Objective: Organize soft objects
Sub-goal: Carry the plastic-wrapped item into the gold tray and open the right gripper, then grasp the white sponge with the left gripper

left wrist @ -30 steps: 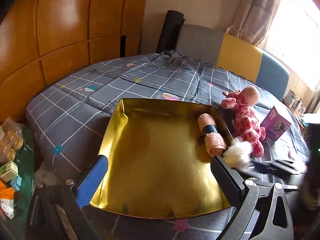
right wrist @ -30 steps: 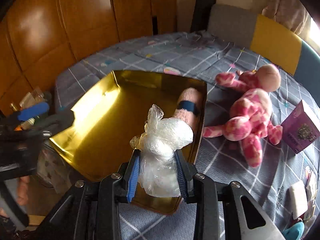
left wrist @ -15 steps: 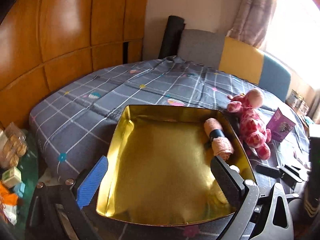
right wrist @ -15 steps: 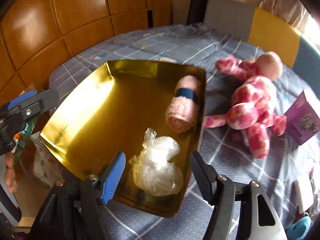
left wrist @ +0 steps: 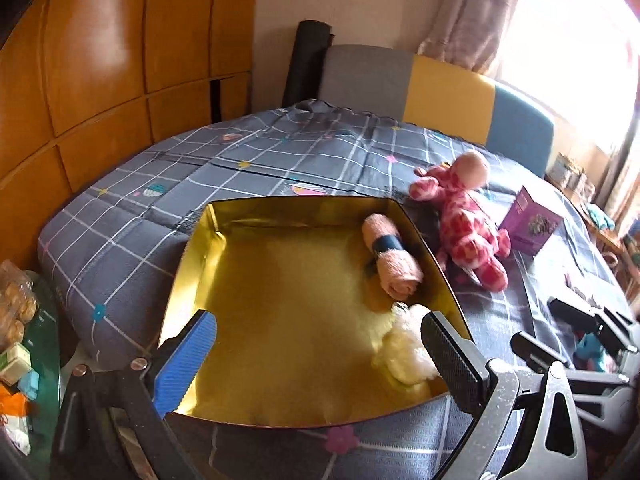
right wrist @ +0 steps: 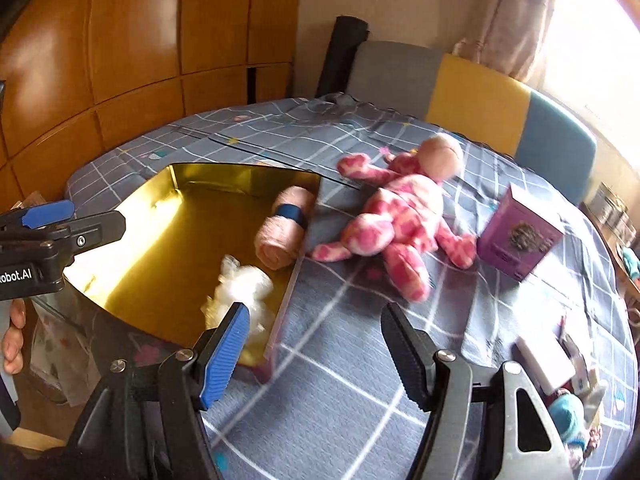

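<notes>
While both tools, left and right, gape empty, bag and towel lie in the tray.

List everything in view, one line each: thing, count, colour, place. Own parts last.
tray: one, gold, on the bed.
rolled towel: one, pink with a dark band, inside the tray's right side.
plastic bag: one, clear, in the tray's near right corner.
plush toy: one, pink and white, on the bed right of the tray.
box: one, purple, right of the plush toy.
bed cover: one, grey checked.
left tool: open, over the tray.
right tool: open, empty.
</notes>
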Tool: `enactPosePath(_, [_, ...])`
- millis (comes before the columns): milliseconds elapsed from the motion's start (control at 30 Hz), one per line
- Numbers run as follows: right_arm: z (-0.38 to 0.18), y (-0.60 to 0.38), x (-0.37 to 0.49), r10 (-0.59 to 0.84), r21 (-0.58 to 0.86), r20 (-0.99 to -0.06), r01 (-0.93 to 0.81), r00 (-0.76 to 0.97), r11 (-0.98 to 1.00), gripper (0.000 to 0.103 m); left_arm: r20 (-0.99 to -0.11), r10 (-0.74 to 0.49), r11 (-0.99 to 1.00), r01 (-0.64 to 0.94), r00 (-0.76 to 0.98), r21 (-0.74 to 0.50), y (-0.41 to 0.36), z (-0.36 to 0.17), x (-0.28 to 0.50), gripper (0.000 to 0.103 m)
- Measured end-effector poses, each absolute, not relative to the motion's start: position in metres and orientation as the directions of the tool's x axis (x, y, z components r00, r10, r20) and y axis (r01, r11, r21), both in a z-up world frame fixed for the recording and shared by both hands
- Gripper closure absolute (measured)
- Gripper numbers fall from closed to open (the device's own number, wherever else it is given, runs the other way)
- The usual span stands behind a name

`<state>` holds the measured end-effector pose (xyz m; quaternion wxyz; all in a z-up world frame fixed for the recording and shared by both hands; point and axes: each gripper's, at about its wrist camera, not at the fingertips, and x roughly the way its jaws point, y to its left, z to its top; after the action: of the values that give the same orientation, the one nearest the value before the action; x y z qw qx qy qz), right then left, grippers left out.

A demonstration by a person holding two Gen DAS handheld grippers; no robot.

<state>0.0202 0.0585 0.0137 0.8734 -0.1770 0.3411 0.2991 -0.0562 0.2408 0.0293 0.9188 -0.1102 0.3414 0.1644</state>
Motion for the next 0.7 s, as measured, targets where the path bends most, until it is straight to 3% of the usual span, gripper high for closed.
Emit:
enactPosePath(233, [0.011, 0.015, 0.033, 0.403, -0.019, -0.728, -0.603, 0.555, 0.797, 0.034, -0.678, 0.192, 0.947, -0.314, 0.709, -0.06, 0.217, 0.026, -0.047, 0.0])
enactPosePath(700, [0.027, -0.083, 0.072, 0.273, -0.019, -0.716, -0.41, 0.642, 0.912, 0.034, -0.702, 0.1, 0.99, -0.139, 0.705, 0.002, 0.163, 0.031, -0.014, 0.0])
